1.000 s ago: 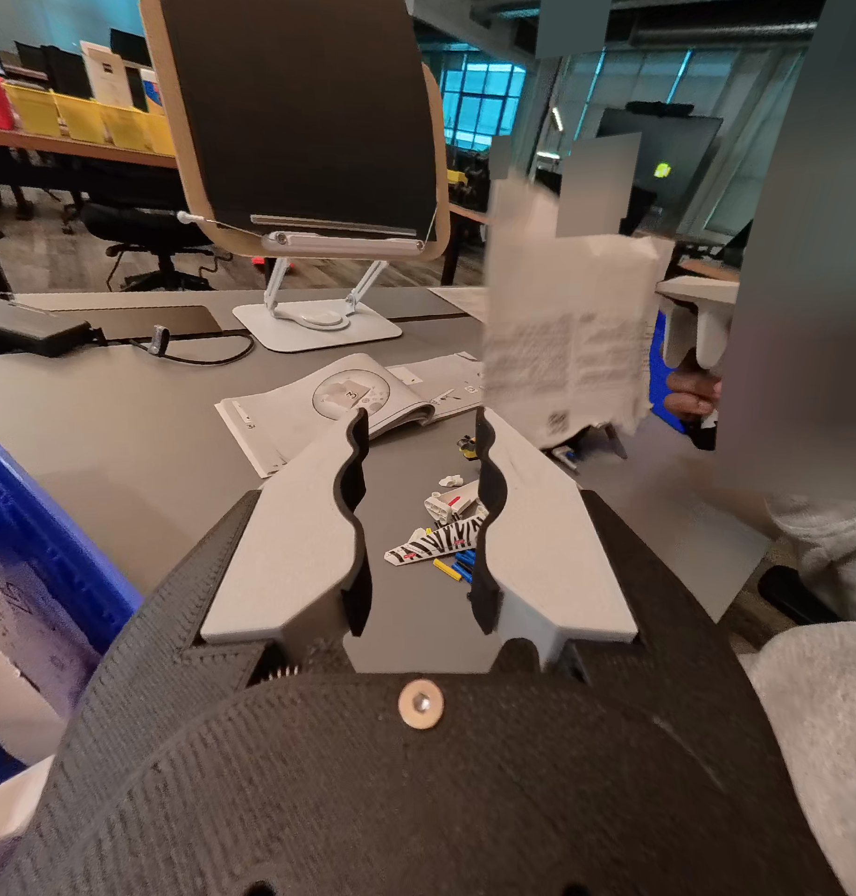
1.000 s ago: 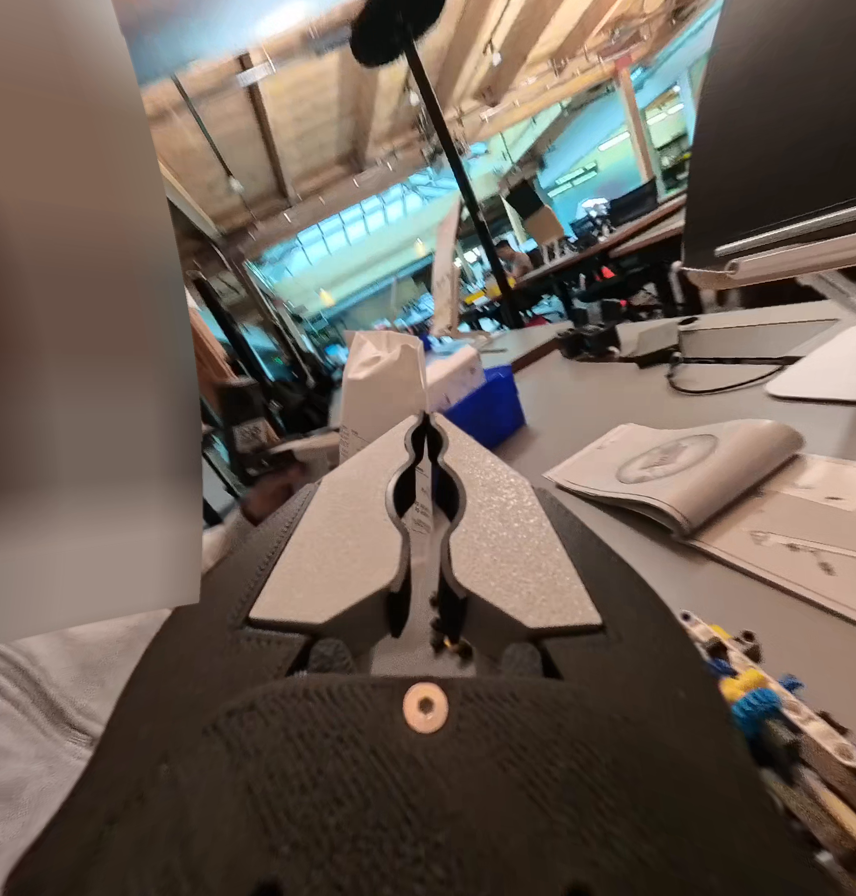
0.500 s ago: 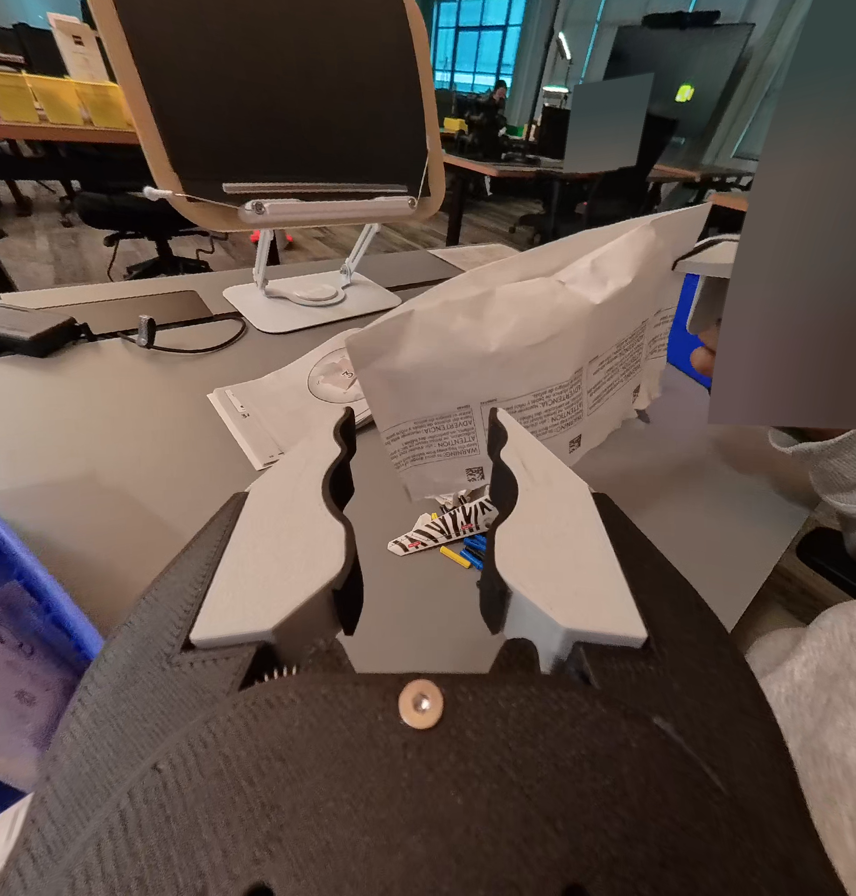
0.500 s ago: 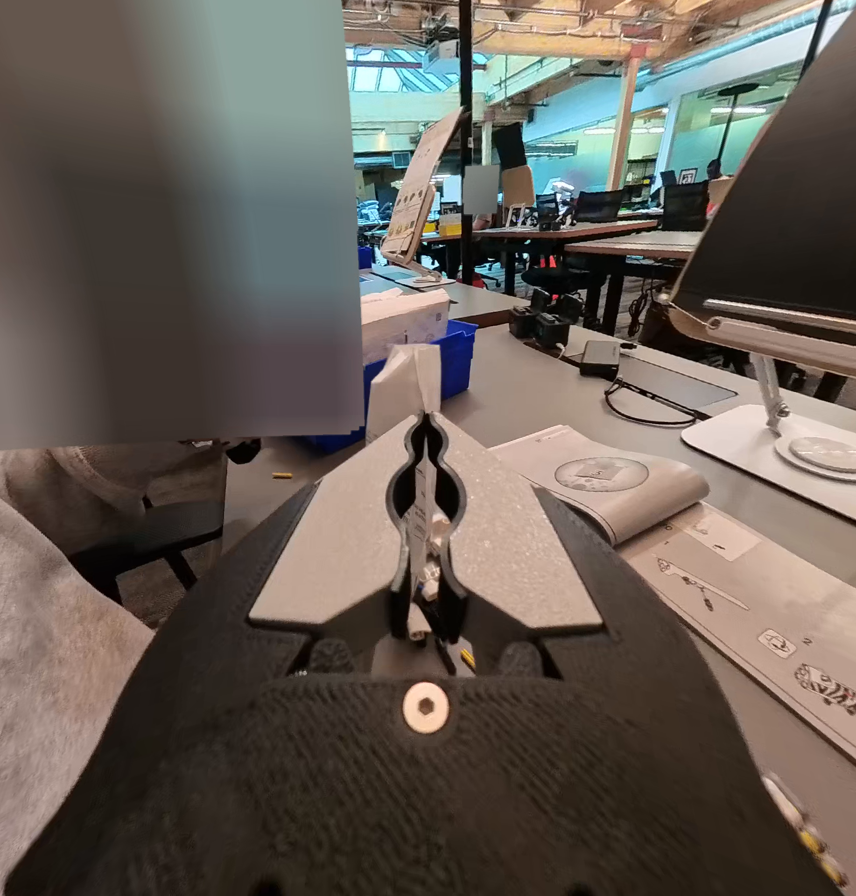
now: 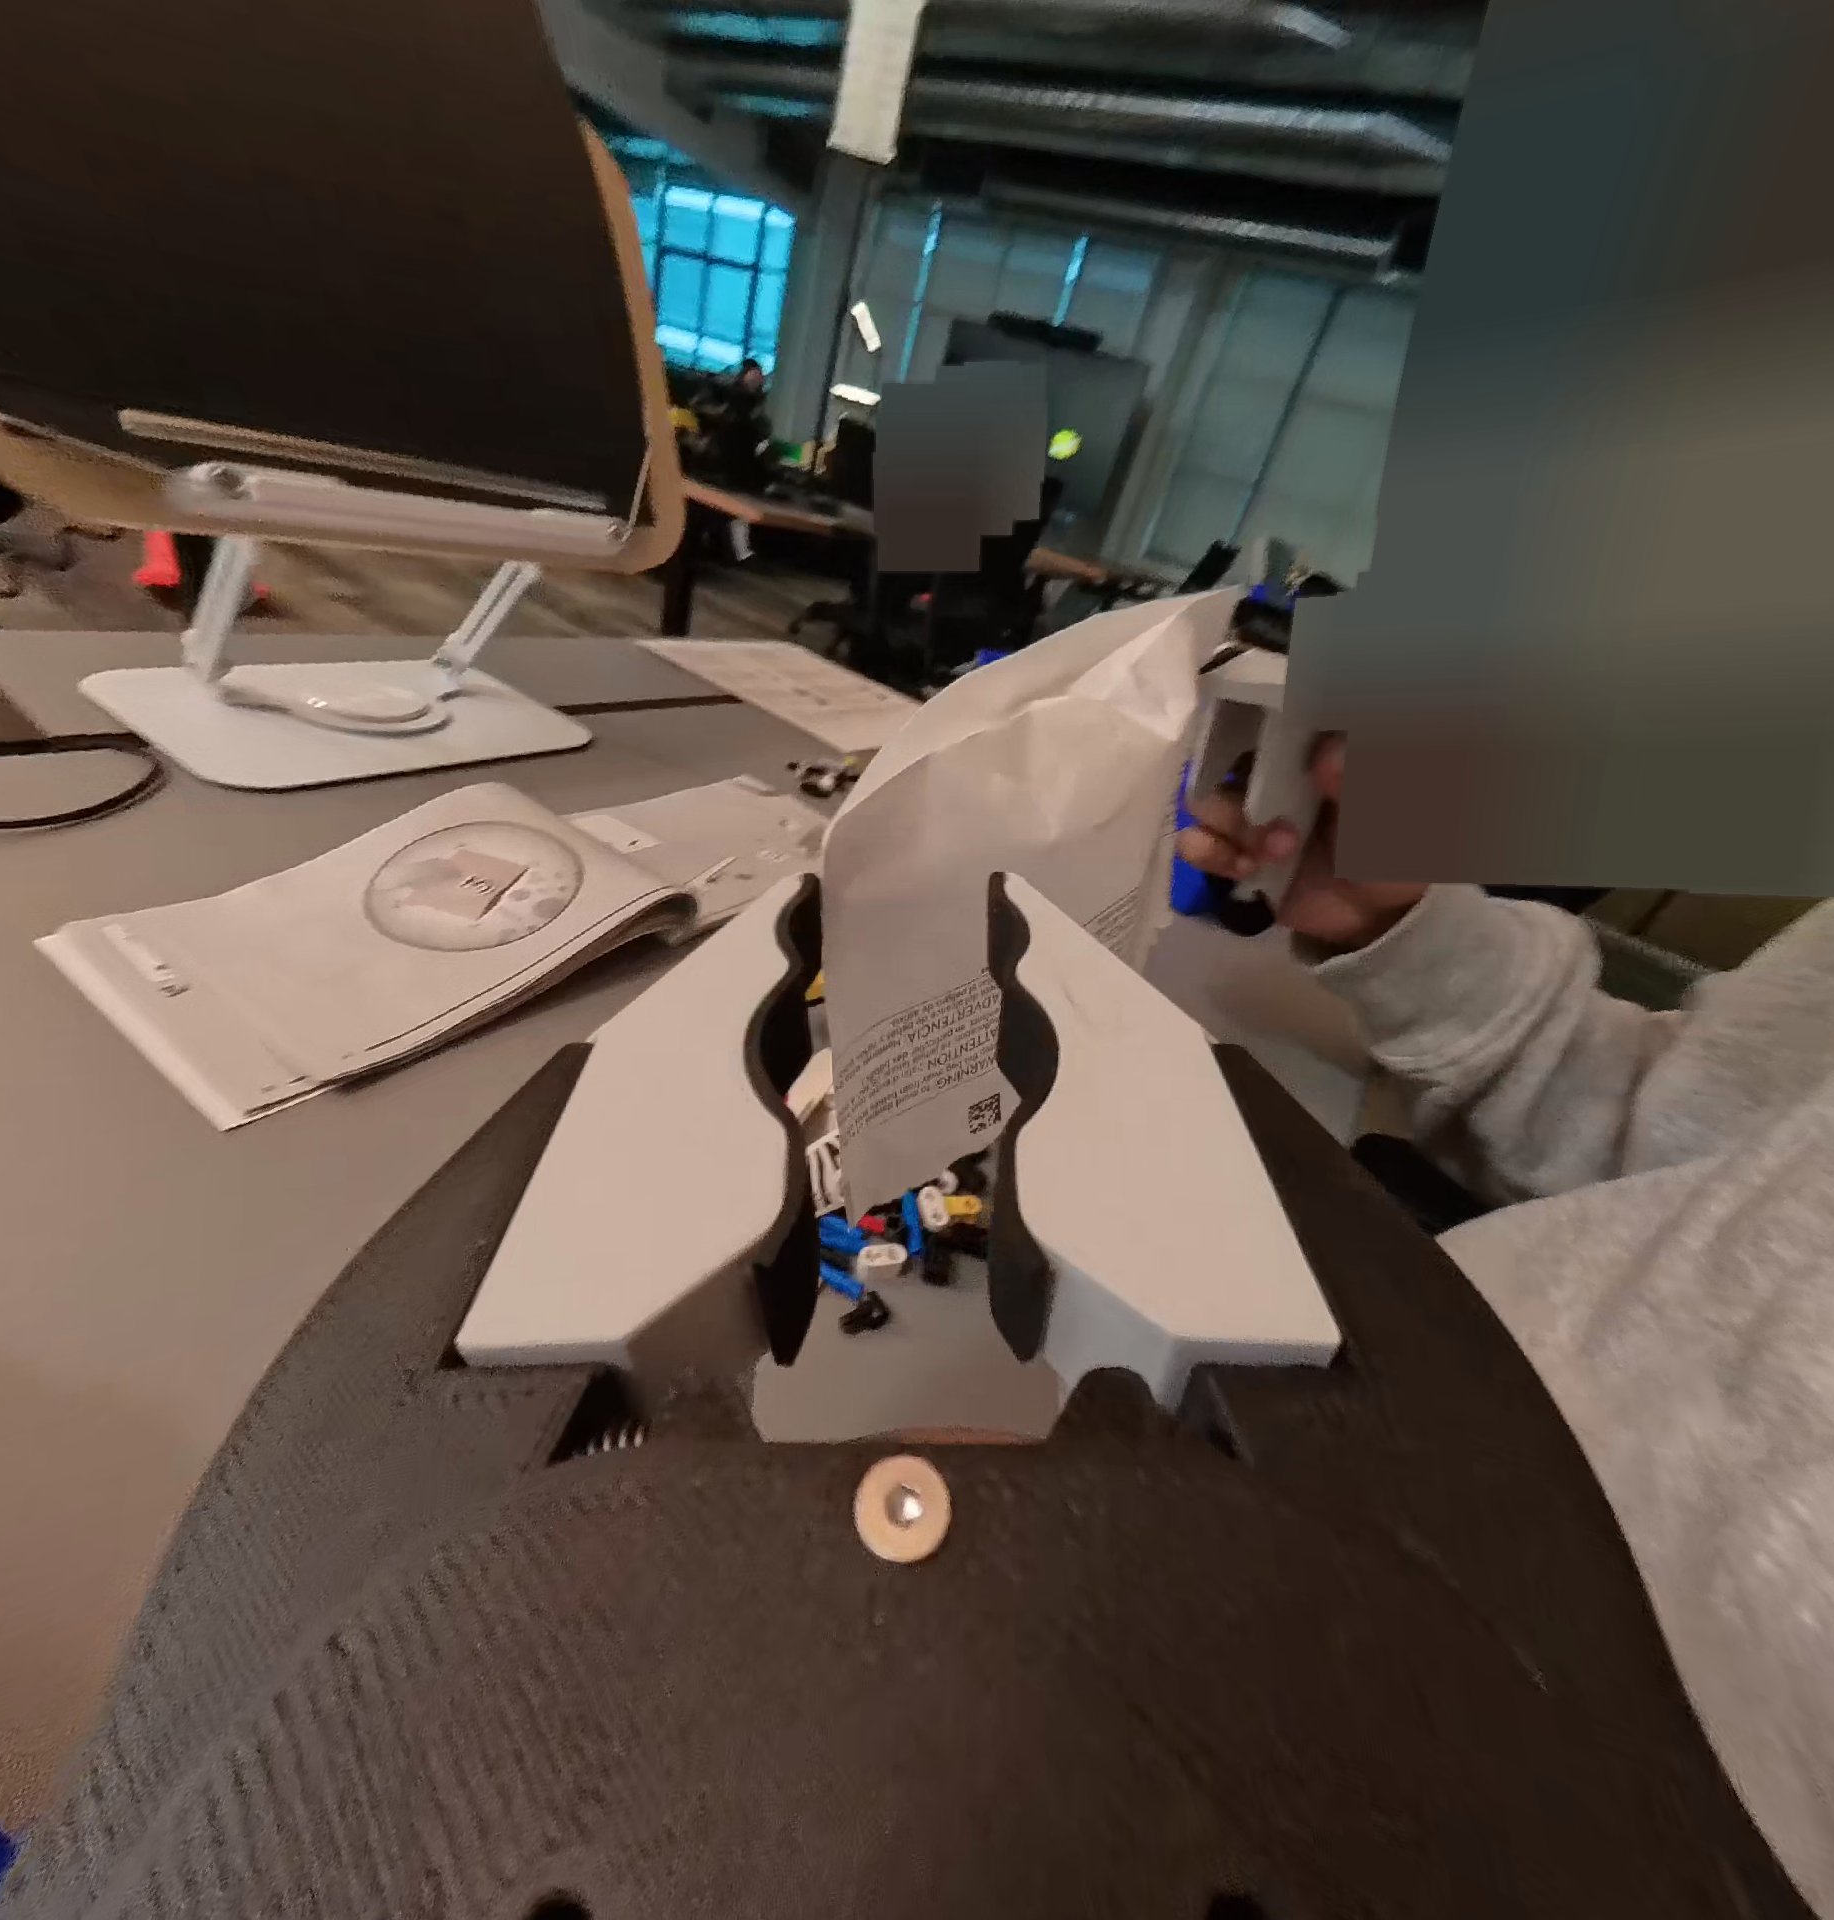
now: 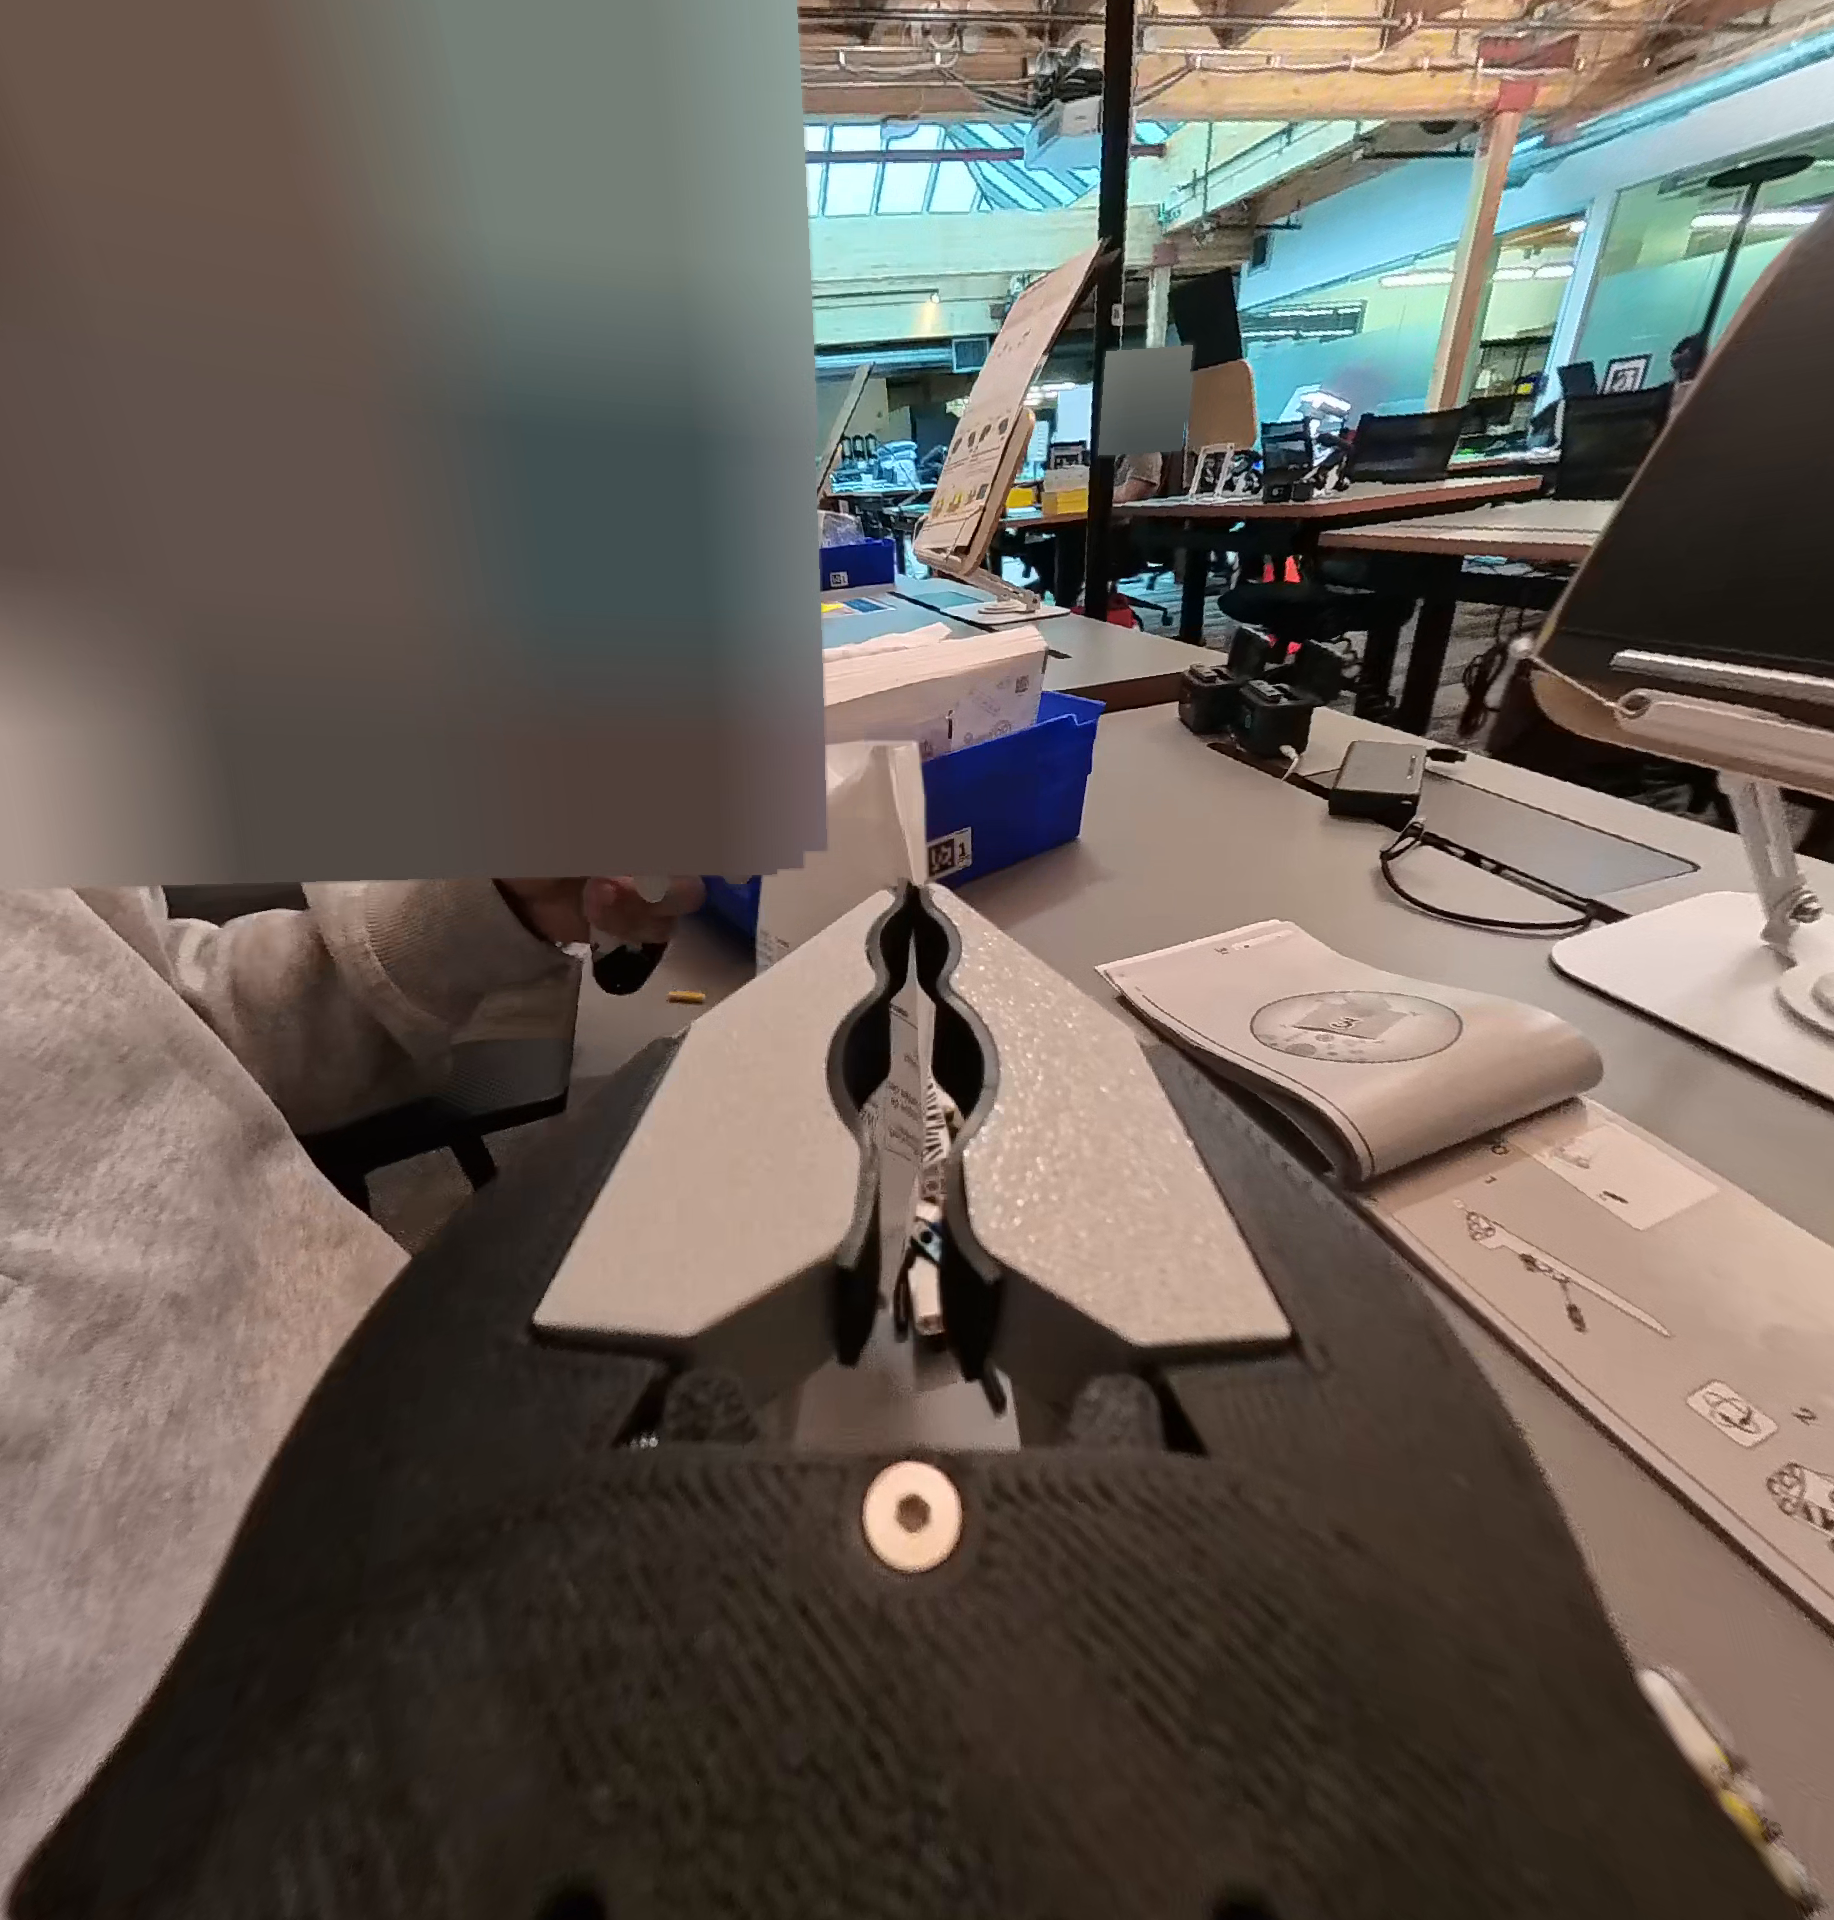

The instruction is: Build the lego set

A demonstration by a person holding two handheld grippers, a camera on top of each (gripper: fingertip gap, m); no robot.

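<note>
A white paper bag (image 5: pixel 1006 831) hangs tilted over the grey table (image 5: pixel 217 1247), lower end down. My right gripper (image 6: pixel 908 894) is shut on the bag's upper edge (image 6: pixel 877 821); it also shows in the left wrist view (image 5: pixel 1251 748), held by a hand. My left gripper (image 5: pixel 900 894) is open, and the bag's lower end hangs between its fingers without a clear grip. Several small blue, black, white and yellow lego pieces (image 5: pixel 892 1231) lie on the table under the bag's mouth, beside a zebra-striped piece (image 5: pixel 821 1169).
An open instruction booklet (image 5: pixel 373 956) lies left of the pieces; it also shows in the right wrist view (image 6: pixel 1360 1039). A tablet on a white stand (image 5: pixel 321 717) stands behind it. A blue bin (image 6: pixel 1006 790) and a black cable (image 6: pixel 1464 883) are at the far side. Tip to tip, the grippers are about 15 cm apart.
The right gripper has swung the bag down so that its lower end hangs between my left fingers. More small pieces now lie under it. The left gripper has moved closer to them.
</note>
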